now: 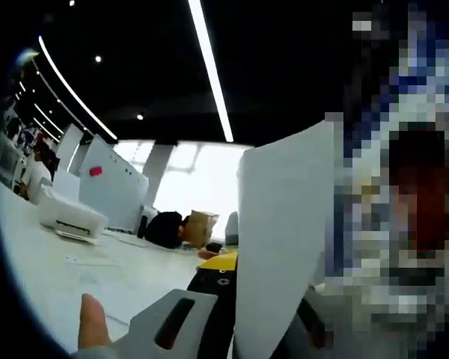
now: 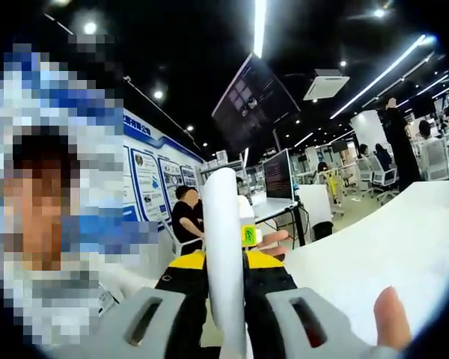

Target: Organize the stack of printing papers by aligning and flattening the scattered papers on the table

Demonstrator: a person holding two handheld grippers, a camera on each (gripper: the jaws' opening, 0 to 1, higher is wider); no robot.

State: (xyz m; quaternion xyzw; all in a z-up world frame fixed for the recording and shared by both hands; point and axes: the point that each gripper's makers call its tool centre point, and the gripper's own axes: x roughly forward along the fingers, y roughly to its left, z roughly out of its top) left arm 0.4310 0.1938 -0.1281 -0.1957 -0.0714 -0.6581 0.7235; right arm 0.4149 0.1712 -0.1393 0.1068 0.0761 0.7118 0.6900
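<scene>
Paper (image 1: pixel 284 247): upright above the bench (image 1: pixel 45 277), pinched by both closed tongs, left (image 1: pixel 232 329) and right (image 2: pixel 224 329), 6 o'clock in each view; risk: uneven pull creases or drops it.

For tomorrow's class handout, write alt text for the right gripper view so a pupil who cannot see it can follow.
A white sheet of paper stands edge-on, clamped between the right gripper and its grey jaws. Behind it lie a white table, a monitor and people at desks in a dark-ceilinged office.
</scene>
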